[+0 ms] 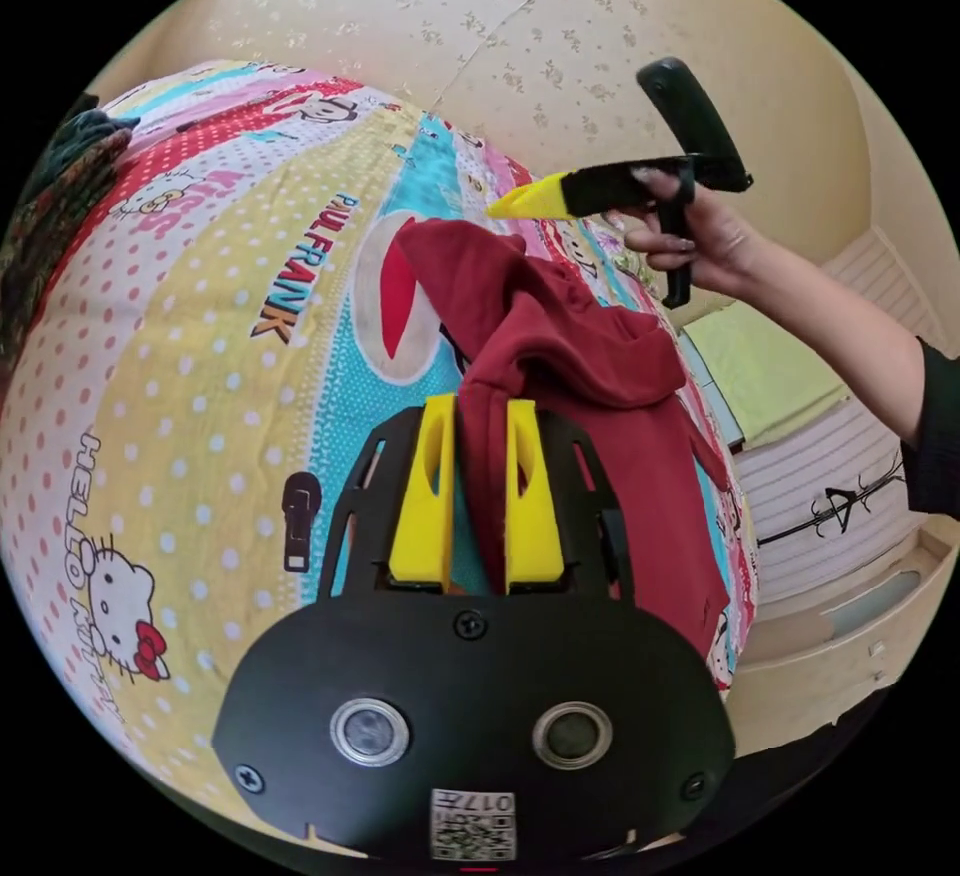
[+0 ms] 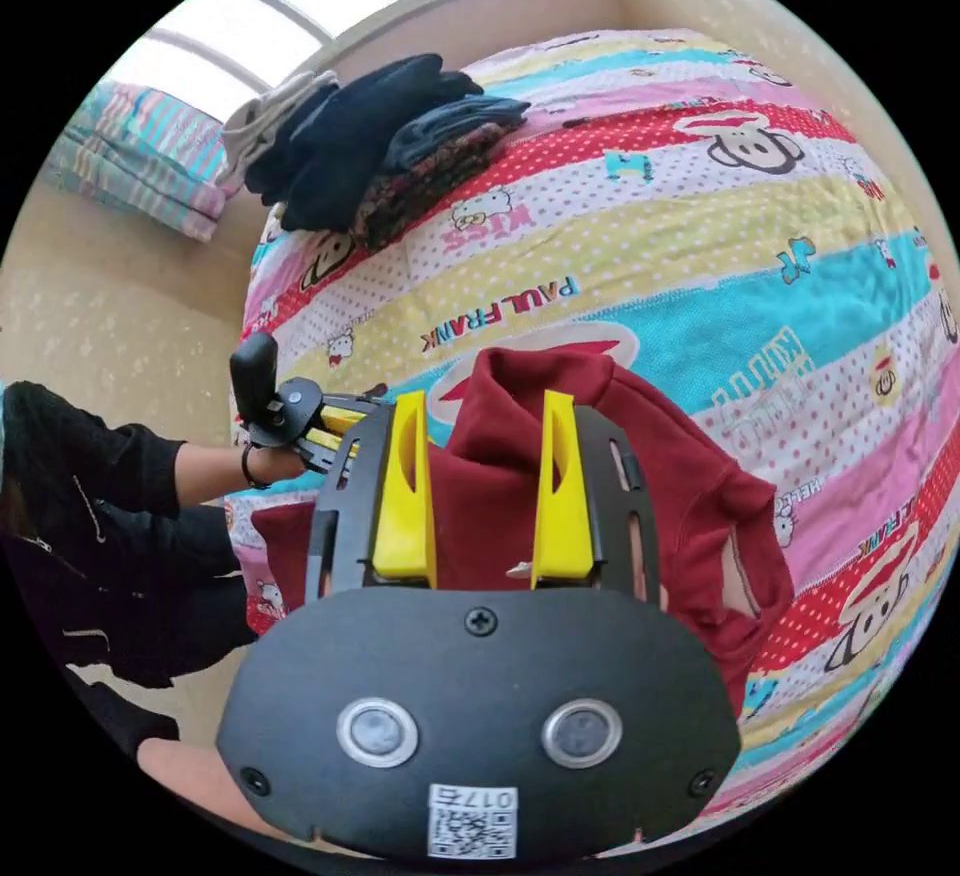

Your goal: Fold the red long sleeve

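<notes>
Red top (image 1: 580, 366) bunched on bedspread (image 1: 200, 346), hem draped over edge at 4 o'clock. Fold of top pinched between jaws of left gripper (image 1: 478, 416). Right gripper (image 2: 487, 446) held wide apart above top (image 2: 600, 476), nothing gripped. Folding judged barely started; spreading, sleeves, body folds left.

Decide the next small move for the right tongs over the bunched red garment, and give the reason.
Probably lower the open right tongs onto the crumpled red long-sleeve top and grip its free edge, since the left tongs already pinch a fold and the top lies bunched on the cartoon-print bedsheet.
</notes>
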Motion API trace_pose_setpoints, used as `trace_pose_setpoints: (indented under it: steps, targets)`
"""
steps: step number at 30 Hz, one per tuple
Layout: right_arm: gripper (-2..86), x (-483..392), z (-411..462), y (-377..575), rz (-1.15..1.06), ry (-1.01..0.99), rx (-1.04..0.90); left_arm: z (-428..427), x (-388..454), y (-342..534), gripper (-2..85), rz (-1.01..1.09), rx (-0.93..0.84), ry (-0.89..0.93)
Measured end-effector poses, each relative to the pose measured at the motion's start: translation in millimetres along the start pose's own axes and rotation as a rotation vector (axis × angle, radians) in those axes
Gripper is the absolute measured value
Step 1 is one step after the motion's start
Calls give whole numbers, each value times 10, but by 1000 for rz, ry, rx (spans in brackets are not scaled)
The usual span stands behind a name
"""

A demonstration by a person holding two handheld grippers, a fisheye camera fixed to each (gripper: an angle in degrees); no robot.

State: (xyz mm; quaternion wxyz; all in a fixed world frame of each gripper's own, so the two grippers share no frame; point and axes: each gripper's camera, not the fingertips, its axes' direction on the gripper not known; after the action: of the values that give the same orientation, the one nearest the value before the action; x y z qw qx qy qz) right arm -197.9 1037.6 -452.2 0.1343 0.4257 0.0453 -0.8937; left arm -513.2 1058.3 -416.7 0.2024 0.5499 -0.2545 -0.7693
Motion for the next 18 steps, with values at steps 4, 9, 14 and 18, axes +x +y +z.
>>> trace_pose_setpoints:
  steps: [4,9,14,18]
  targets:
    - [51,-147,223,-218,-59,100,-62,-41,19,-56,42,-5,-12,34]
    - [35,-88,-96,-137,77,128,195,-424,338,59,35,-4,132,-91]
    - [39,351,277,-31,379,58,272,-257,282,117,48,-154,52,-212]
    - [46,547,159,392,451,-178,454,-429,-95,261,58,-387,126,90]
